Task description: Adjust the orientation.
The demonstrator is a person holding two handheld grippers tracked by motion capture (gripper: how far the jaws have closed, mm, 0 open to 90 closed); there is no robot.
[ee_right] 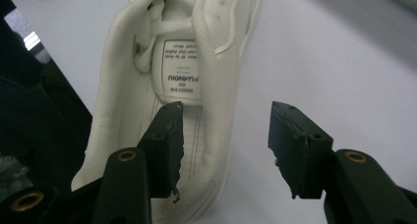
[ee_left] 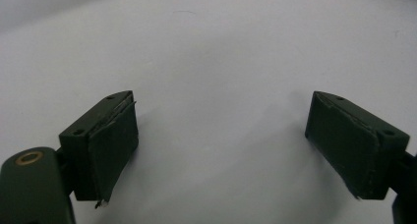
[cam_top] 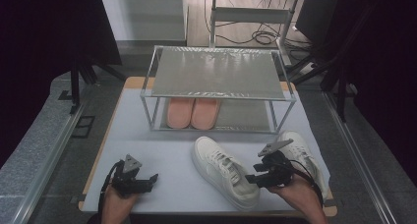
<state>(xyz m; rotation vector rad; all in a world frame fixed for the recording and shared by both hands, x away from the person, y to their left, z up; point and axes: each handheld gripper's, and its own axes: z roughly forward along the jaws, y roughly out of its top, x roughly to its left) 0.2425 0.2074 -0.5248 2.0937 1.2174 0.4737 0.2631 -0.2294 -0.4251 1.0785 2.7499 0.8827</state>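
Right tongs at a white sneaker's collar, shoe rack waiting

High view: two white leather sneakers (cam_top: pixel 223 171) (cam_top: pixel 301 153) lie near the worktop's (cam_top: pixel 162 150) front-right corner, before the metal two-tier rack (cam_top: pixel 216 74) sheltering pink slippers (cam_top: pixel 193 112). Left gripper view: left tongs (ee_left: pixel 221 140) gape, empty, parked aside. Right gripper view: right tongs (ee_right: pixel 223 150) open, straddling the sneaker's (ee_right: pixel 182 76) collar wall, apparently for a pinch.

A pale grey table (cam_top: pixel 147 155) with a wooden rim stands on grey carpeted floor (cam_top: pixel 34 150). Beyond its far edge, black cables (cam_top: pixel 255 36) coil on a wooden floor, beside dark curtains (cam_top: pixel 44 32).
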